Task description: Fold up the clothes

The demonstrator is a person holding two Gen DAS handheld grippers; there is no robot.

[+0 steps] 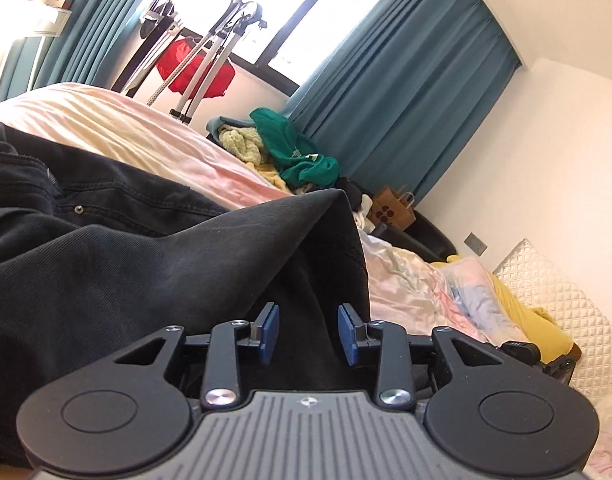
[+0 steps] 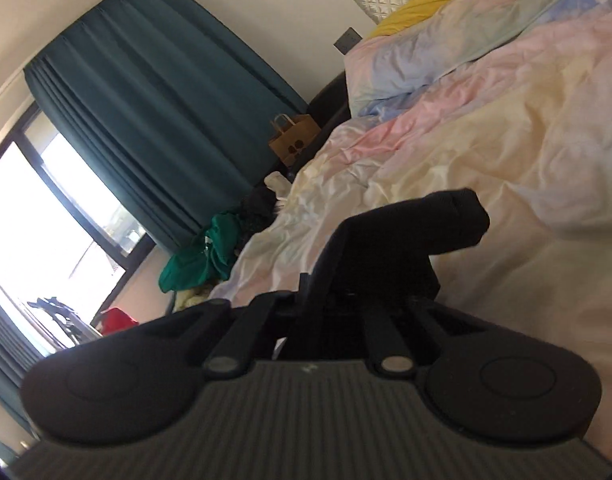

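Left claw (image 1: 308, 330) is released, its pads clear of the black trousers (image 1: 146, 240) spread on the bed (image 1: 406, 288). Right claw (image 2: 306, 292) is clenched on a black fold (image 2: 406, 232). I judge the denim heavy, limp, non-slip; grip hems or waistband.

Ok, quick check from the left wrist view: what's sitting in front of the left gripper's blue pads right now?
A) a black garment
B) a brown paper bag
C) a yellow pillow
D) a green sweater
A: the left gripper has its blue pads apart, facing the black garment spread on the bed; no fabric shows pinched between them.
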